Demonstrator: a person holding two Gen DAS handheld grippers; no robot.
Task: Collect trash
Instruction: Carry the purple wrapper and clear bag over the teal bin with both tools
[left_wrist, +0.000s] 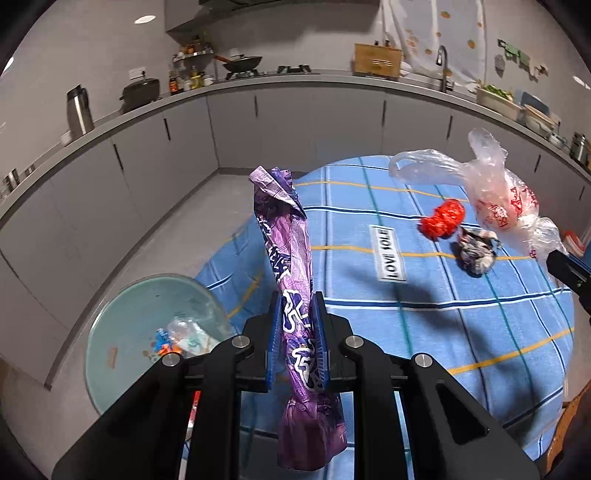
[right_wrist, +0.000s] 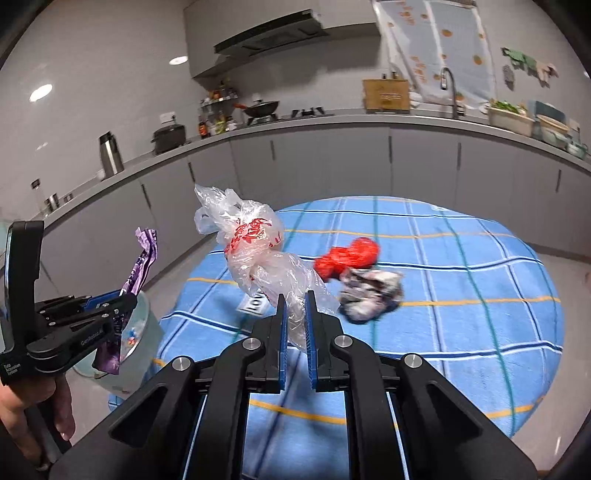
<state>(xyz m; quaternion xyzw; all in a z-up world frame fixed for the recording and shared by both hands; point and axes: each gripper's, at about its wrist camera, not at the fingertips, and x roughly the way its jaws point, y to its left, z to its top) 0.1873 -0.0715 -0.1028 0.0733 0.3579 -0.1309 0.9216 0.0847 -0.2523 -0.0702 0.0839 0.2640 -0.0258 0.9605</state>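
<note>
My left gripper (left_wrist: 297, 299) is shut on a long purple wrapper (left_wrist: 286, 236) that stands up between its blue pads, above the table's left edge. The pale green trash bin (left_wrist: 147, 325), with scraps inside, sits on the floor below to the left. My right gripper (right_wrist: 295, 299) is shut on a clear plastic bag with red print (right_wrist: 255, 240), lifted over the table. In the right wrist view the left gripper (right_wrist: 120, 299) holds the purple wrapper (right_wrist: 142, 258) over the bin (right_wrist: 142, 332). A crumpled red bag (right_wrist: 347, 260) and a grey-white wad (right_wrist: 369, 295) lie on the blue checked tablecloth (right_wrist: 461, 295).
Grey kitchen cabinets and a counter (left_wrist: 295, 79) with a pan, kettle, pot and sink curve around behind. Grey floor (left_wrist: 207, 221) lies between table and cabinets. A hand (right_wrist: 33, 417) grips the left tool's handle. A label reading LOVE SOLE (left_wrist: 388, 253) is on the cloth.
</note>
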